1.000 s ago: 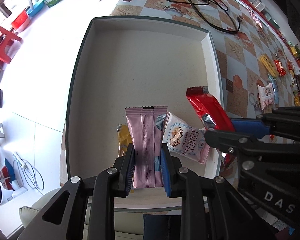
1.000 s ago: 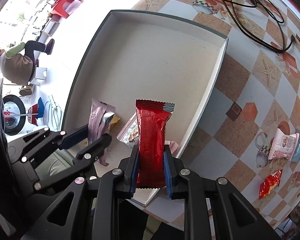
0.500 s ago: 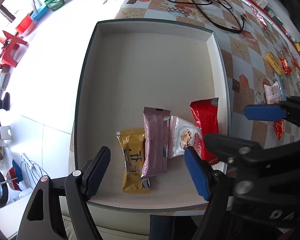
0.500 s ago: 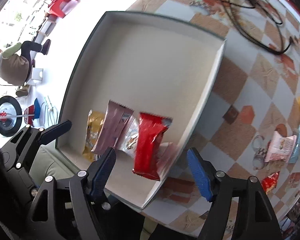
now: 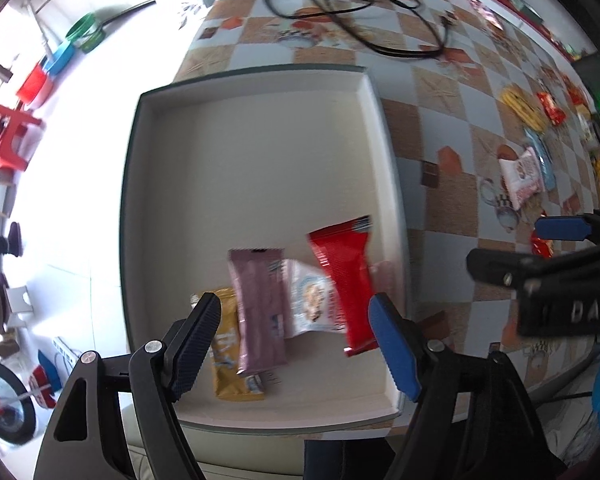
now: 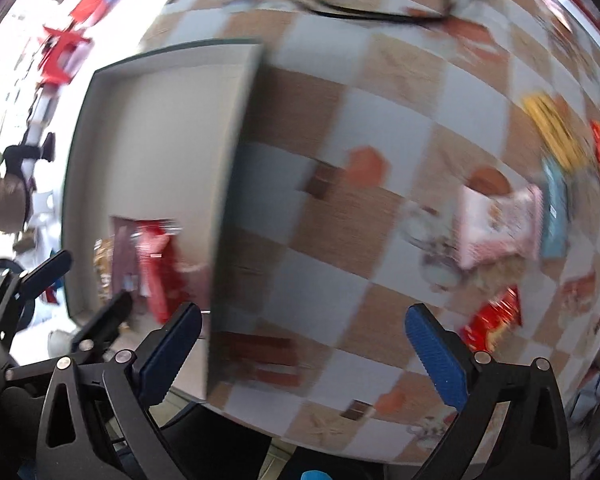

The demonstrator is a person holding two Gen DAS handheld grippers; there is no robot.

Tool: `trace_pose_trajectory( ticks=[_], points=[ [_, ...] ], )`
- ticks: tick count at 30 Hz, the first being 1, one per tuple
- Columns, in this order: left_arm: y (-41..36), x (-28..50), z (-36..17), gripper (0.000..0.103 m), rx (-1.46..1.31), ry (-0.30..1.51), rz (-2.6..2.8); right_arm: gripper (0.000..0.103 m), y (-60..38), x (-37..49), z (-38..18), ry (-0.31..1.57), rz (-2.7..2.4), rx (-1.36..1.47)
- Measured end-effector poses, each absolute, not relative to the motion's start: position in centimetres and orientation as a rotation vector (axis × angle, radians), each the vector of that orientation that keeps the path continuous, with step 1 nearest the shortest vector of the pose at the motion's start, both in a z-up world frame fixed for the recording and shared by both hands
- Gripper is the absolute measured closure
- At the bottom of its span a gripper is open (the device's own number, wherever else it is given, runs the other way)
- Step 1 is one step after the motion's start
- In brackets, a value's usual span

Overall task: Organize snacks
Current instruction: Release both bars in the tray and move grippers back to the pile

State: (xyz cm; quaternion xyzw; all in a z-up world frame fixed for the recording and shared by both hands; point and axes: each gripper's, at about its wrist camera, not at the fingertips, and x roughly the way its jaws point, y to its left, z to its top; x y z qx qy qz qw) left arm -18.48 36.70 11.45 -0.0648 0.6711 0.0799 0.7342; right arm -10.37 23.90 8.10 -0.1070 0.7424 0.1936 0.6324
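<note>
Four snack packets, including the red packet (image 5: 346,280) and pink packet (image 5: 260,312), are lying side by side in the tray's (image 5: 388,168) near right corner. The left tool (image 5: 296,344) is hanging wide open above them, gripping nothing. The right tool (image 6: 304,356) is opening, empty, over the checkered tabletop (image 6: 340,216) right of the tray.

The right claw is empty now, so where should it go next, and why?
Probably toward the pink snack packet lying loose on the checkered table. The right claw is opening with nothing between its jaws, it sits over the table beside the box, and that packet is not yet in the box.
</note>
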Motion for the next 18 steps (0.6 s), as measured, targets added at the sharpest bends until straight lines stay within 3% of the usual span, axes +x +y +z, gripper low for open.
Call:
trace_pose_trajectory(
  ticks=[18],
  points=[
    [30.8,-15.6,11.5,0.023,-0.04,1.492,0.073,0.0,7.3,-6.7,6.5,1.73,0.115,0.038]
  ],
)
